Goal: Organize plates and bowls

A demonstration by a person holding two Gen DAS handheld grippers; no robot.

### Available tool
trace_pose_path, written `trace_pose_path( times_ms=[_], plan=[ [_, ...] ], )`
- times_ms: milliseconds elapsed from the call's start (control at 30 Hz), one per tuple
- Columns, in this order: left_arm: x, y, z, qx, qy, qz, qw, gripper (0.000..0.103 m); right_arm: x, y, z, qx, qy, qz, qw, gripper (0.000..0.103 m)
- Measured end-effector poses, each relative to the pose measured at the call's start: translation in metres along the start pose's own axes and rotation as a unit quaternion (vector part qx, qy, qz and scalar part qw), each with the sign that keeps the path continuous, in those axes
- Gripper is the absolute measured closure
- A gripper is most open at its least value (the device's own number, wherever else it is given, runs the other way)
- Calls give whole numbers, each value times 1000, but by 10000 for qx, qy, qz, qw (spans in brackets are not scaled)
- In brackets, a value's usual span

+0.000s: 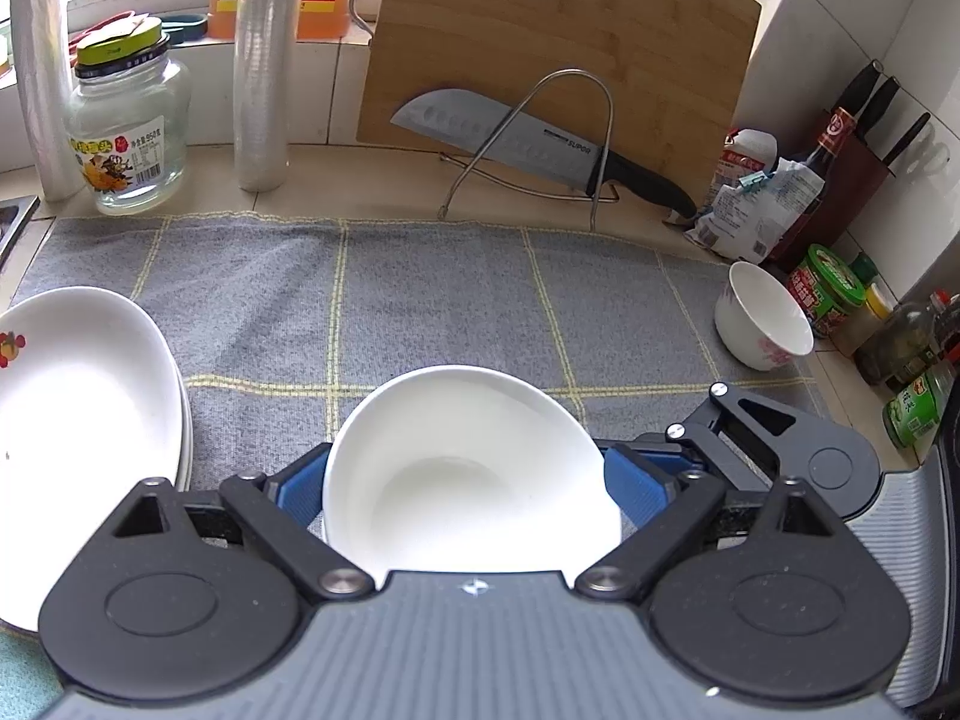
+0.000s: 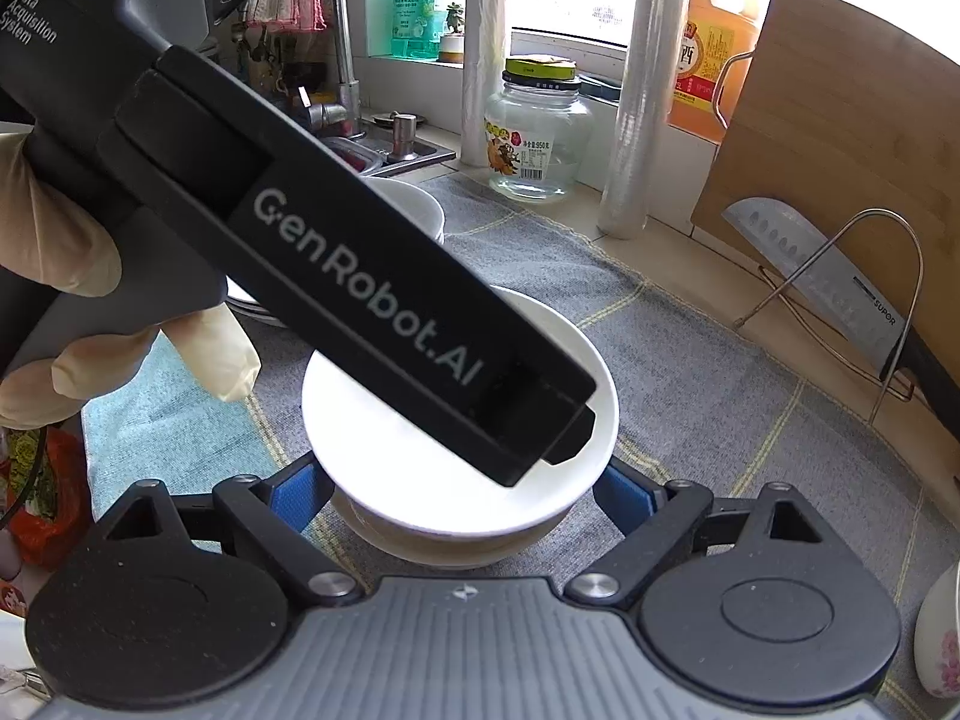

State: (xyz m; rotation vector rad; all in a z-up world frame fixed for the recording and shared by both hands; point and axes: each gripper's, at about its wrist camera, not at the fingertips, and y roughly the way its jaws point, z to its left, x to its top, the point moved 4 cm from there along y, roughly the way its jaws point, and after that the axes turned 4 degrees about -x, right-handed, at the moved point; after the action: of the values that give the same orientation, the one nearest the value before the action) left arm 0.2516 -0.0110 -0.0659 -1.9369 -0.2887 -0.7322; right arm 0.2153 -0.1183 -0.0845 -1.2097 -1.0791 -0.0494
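Observation:
A plain white bowl (image 1: 468, 480) fills the space between the blue pads of my left gripper (image 1: 468, 489), which is shut on it just above the grey checked mat (image 1: 390, 300). In the right wrist view this bowl (image 2: 420, 480) sits nested in a second white bowl (image 2: 450, 549). My right gripper (image 2: 459, 495) is closed on that pair from the near side. The left gripper's black body (image 2: 360, 276), held by a gloved hand (image 2: 72, 252), crosses over the bowls. A stack of white plates (image 1: 90, 420) lies at the left. A small flowered bowl (image 1: 762, 318) stands at the right.
A knife (image 1: 510, 144) rests on a wire rack against a wooden cutting board (image 1: 558, 42). A glass jar (image 1: 129, 132) and two film rolls (image 1: 261, 78) stand behind the mat. Sauce jars and bottles (image 1: 834, 294) crowd the right edge. The sink and tap (image 2: 342, 90) lie to the left.

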Motion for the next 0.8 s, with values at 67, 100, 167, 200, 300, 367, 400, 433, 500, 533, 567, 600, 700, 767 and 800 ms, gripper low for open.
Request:
trace_pose_path(
  times_ms=[67, 100, 167, 200, 300, 367, 400, 433, 500, 533, 567, 600, 700, 767, 800],
  plan=[
    [-1, 0, 0, -2, 10, 4, 10000, 10, 0, 1, 0, 5, -1, 20, 10000, 8],
    [-1, 1, 1, -2, 5, 10, 10000, 10, 1, 2, 0, 11, -3, 27, 10000, 8],
    [-2, 1, 2, -6, 12, 15, 10000, 10, 0, 3, 1, 27, -6, 42, 10000, 8],
    [-3, 1, 2, -8, 15, 14, 10000, 10, -1, 3, 2, 31, -2, 39, 10000, 8],
    [-4, 2, 3, -12, 28, -4, 10000, 10, -1, 3, 2, 63, 12, 37, 10000, 8],
    [-4, 3, 4, -7, 47, -15, 10000, 10, -1, 3, 2, 72, 0, 32, 10000, 8],
    [-5, 3, 4, -2, 55, -18, 10000, 10, -1, 3, 2, 74, -10, 32, 10000, 8],
    [-6, 3, 4, -2, 60, -20, 10000, 10, -1, 3, 2, 73, -19, 32, 10000, 8],
    [-6, 3, 4, 0, 49, -21, 10000, 10, -1, 3, 3, 71, -34, 30, 10000, 8],
    [-6, 3, 4, -5, 42, -21, 10000, 10, -1, 3, 3, 81, -32, 31, 10000, 8],
    [-7, 4, 5, -17, 46, -24, 10000, 10, -2, 3, 3, 88, -30, 29, 10000, 8],
    [-7, 4, 5, -23, 42, -28, 10000, 10, -1, 4, 3, 91, -21, 29, 10000, 8],
    [-7, 5, 6, -30, 28, -39, 10000, 10, -2, 3, 3, 97, -11, 28, 9999, 8],
    [-8, 5, 6, -40, 12, -54, 10000, 10, -2, 4, 2, 102, 5, 25, 9999, 8],
    [-8, 5, 7, -43, 9, -59, 10000, 10, -2, 4, 3, 104, 15, 23, 9999, 8]
  ],
)
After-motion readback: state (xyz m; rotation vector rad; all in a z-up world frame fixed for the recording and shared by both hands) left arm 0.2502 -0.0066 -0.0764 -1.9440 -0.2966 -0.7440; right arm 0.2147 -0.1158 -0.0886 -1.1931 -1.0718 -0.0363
